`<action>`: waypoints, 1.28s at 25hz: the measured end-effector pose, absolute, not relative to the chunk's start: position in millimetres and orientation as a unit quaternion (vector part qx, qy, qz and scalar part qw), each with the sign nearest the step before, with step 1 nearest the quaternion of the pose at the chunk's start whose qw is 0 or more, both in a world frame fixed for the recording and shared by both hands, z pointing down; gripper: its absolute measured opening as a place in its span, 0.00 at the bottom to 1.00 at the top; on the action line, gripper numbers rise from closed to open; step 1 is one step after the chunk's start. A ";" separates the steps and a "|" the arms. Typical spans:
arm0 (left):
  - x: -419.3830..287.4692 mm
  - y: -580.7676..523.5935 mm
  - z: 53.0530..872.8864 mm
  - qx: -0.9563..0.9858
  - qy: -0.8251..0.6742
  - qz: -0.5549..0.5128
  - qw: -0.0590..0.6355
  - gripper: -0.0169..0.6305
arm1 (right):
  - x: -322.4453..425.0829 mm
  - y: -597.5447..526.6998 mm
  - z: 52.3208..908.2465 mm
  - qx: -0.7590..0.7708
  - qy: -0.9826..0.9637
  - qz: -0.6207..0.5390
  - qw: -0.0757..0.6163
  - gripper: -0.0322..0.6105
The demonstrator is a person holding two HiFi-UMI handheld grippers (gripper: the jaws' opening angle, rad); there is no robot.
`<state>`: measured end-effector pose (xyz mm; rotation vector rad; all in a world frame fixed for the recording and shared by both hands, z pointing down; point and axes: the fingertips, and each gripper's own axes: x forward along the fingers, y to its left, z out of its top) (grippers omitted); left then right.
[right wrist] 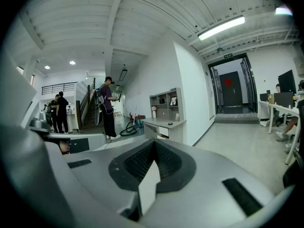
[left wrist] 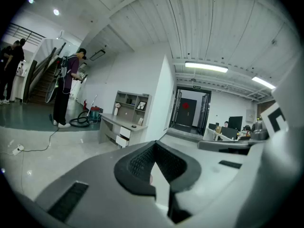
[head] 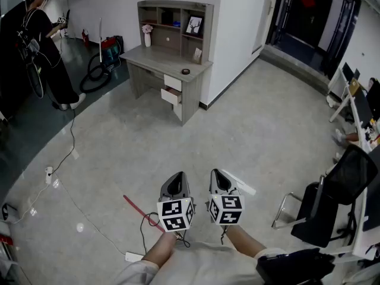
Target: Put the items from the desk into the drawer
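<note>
A grey wooden desk [head: 155, 59] with a shelf hutch stands far ahead against the white wall. One drawer [head: 171, 95] on its front is pulled out. On the desk are a white vase [head: 147, 39], a small dark round thing [head: 186, 71] and a small card [head: 197, 55]. A framed picture [head: 194, 25] sits in the hutch. My left gripper [head: 176, 184] and right gripper [head: 219, 180] are held side by side over the floor, far from the desk, both shut and empty. The desk [left wrist: 114, 122] shows small in the left gripper view, and the desk [right wrist: 164, 123] likewise in the right gripper view.
A person [head: 44, 46] stands left of the desk beside a vacuum hose [head: 98, 70]. Cables, a power strip [head: 49, 172] and a red stick [head: 136, 209] lie on the floor to my left. A black office chair [head: 332, 200] and white tables [head: 356, 108] are on the right.
</note>
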<state>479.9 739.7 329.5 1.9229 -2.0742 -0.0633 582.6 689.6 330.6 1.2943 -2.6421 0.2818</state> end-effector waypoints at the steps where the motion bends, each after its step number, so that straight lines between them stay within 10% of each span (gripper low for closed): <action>1: 478.9 740.4 331.2 0.671 -0.724 -0.021 0.156 0.02 | 582.1 690.4 331.8 0.437 -0.889 0.095 0.093 0.05; 32: 378.6 713.0 359.2 0.685 -0.709 -0.004 0.168 0.02 | 496.5 659.6 361.4 0.452 -0.874 0.139 0.109 0.05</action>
